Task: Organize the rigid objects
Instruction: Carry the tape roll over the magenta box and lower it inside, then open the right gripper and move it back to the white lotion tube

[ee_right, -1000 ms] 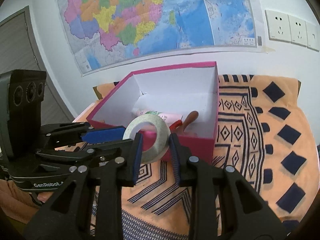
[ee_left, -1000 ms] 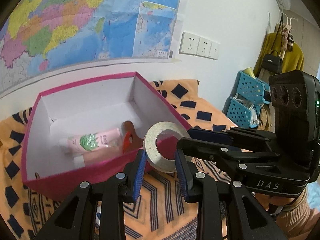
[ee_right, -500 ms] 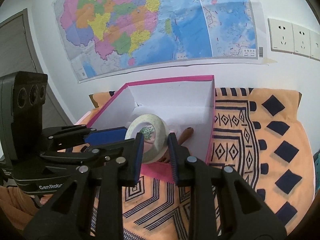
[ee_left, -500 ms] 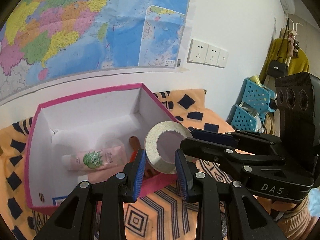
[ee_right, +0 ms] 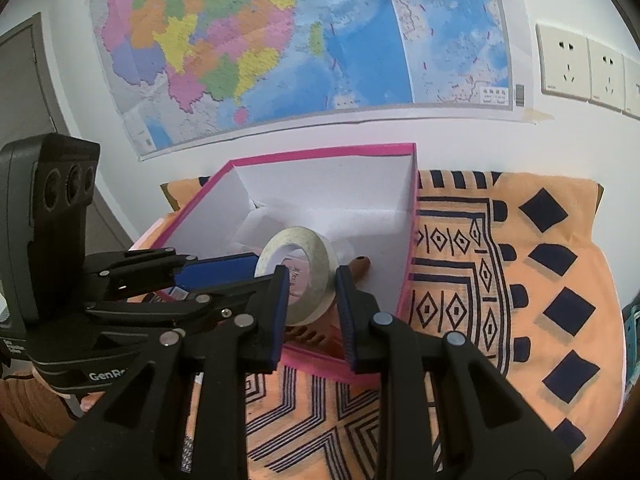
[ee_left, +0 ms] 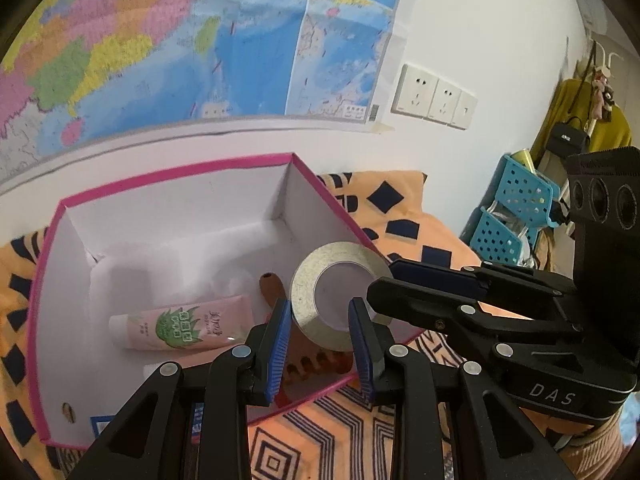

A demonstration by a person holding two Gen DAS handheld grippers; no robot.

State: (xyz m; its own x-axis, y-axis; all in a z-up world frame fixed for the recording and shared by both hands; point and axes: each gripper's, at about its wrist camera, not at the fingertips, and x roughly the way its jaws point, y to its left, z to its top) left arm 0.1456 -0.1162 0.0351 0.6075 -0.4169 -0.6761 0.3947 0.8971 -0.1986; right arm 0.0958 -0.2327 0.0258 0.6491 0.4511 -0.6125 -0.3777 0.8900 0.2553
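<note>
A whitish tape roll (ee_left: pixel 308 292) hangs above the near right corner of a pink-rimmed box (ee_left: pixel 180 172) with white walls. My left gripper (ee_left: pixel 320 336) is shut on the roll's lower edge. My right gripper (ee_right: pixel 312 300) is also shut on the tape roll (ee_right: pixel 320 256), coming in from the other side. Each gripper shows in the other's view, its blue pad beside the roll. Inside the box lie a pink tube (ee_left: pixel 184 324) with a green leaf print and a brown wooden comb (ee_left: pixel 272 288), partly hidden by the roll and fingers.
The box (ee_right: pixel 320 152) sits on an orange cloth (ee_right: pixel 540 280) with dark blue patterns, close to a white wall bearing a map (ee_right: pixel 280 40) and sockets (ee_right: pixel 580 68). Blue baskets (ee_left: pixel 512 208) and a hanging yellow coat (ee_left: pixel 608 128) stand to the right.
Both grippers carried the tape roll forward together, from in front of the box's near wall to over its inside. The box looks larger and closer; grips are unchanged.
</note>
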